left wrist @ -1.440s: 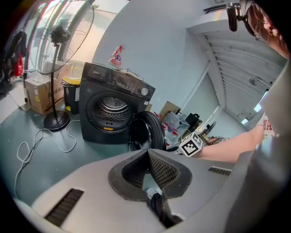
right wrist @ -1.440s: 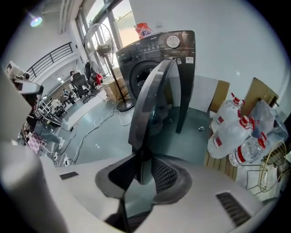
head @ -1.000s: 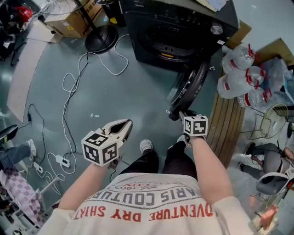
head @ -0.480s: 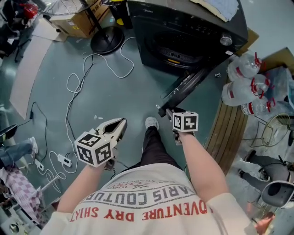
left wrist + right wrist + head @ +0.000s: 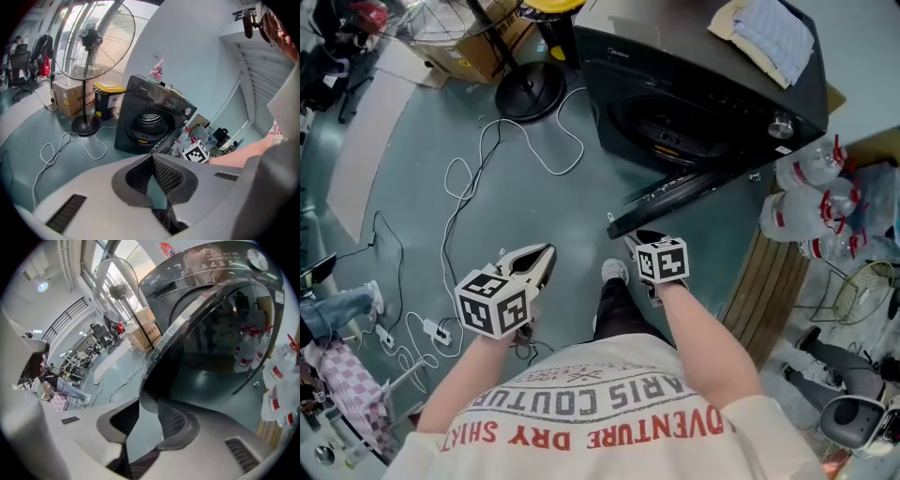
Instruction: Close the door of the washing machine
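The black washing machine [image 5: 694, 103] stands at the top of the head view, its drum opening showing. Its round door [image 5: 694, 187] hangs partly open and slants down-left from the hinge. My right gripper [image 5: 630, 236] is at the door's free end. In the right gripper view the door's rim [image 5: 154, 376] runs down between the fingertips of the right gripper [image 5: 145, 401]; the jaws have just been closing on it. My left gripper [image 5: 546, 253] hovers over the floor to the left, shut and empty, tips touching [image 5: 151, 157].
A fan's round base [image 5: 530, 89] and white cables [image 5: 487, 159] lie on the floor left of the machine. Cardboard boxes [image 5: 473, 47] sit at the back left. Water bottles [image 5: 816, 206] and a wooden pallet [image 5: 764, 291] crowd the right. My shoe [image 5: 614, 272] is below the door.
The door has swung from pointing toward me to slanting closer to the machine's front. My right gripper went left with its free end. The left gripper shifted only a little.
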